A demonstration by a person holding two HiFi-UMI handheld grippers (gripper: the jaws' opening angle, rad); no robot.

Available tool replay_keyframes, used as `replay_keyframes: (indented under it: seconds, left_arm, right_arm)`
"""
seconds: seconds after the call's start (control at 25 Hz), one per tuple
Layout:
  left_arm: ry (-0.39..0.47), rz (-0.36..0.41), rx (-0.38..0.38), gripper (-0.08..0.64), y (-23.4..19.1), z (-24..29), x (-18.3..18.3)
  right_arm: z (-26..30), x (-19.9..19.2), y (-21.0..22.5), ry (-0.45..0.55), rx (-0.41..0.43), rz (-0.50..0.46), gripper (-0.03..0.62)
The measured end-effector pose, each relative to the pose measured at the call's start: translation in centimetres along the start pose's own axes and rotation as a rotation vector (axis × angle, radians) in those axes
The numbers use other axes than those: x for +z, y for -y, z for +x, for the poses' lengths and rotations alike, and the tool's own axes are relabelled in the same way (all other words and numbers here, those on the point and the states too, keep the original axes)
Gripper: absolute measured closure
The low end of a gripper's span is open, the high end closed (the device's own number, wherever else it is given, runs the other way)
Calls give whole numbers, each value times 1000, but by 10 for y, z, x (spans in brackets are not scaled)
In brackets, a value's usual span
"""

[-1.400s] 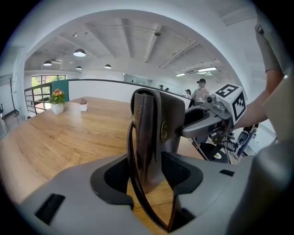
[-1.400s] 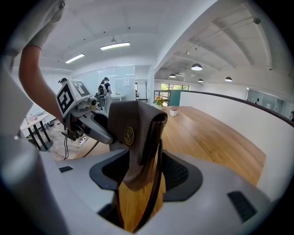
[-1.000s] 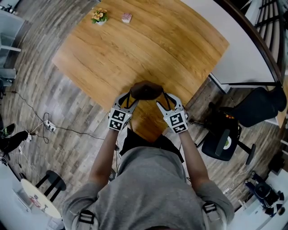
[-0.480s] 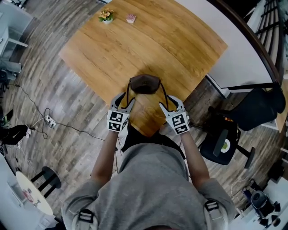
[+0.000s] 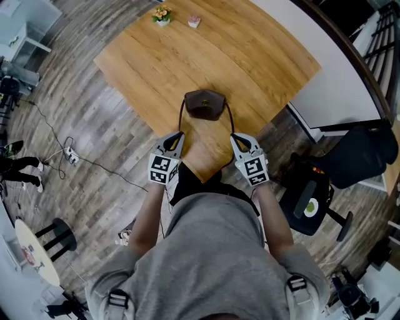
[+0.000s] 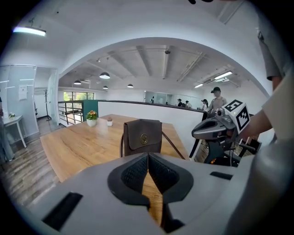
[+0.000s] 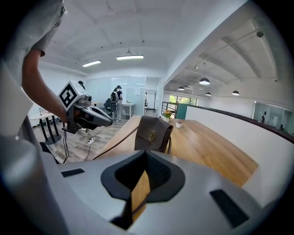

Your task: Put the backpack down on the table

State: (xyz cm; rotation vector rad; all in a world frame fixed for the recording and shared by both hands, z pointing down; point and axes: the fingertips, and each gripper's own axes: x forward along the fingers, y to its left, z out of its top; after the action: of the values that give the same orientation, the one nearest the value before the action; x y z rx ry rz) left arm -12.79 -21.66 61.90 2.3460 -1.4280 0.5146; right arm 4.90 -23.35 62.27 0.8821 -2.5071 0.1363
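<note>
Left gripper [image 5: 178,136]: your jaws have just closed, pads together, only tabletop showing through the slit.
Right gripper [image 5: 237,139]: same for you here, just closed, nothing between the jaws.
Brown backpack [image 5: 204,104]: upright on the wooden table [image 5: 250,56] near its near corner, apart from both grippers, straps [image 5: 182,119] looping back toward you.
Far edge: potted flowers [image 5: 162,15] beside a small pink pot [image 5: 194,22].

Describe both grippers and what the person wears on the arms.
The left gripper and right gripper match: pale grey moulded shells, black ribbed fingers, and on each a white cube with black square markers. The person wears a grey short-sleeved shirt.
</note>
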Motion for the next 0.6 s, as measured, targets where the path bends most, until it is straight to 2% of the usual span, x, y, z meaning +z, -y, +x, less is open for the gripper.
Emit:
replay_keyframes:
  seconds: [0.24, 0.6]
  left_arm:
    - [15, 4, 17, 541, 18, -21, -5]
    - [-8, 11, 31, 541, 29, -38, -15]
  right_arm:
    - [-14, -1, -13, 9, 15, -30, 586]
    - [-27, -7, -19, 7, 15, -22, 586]
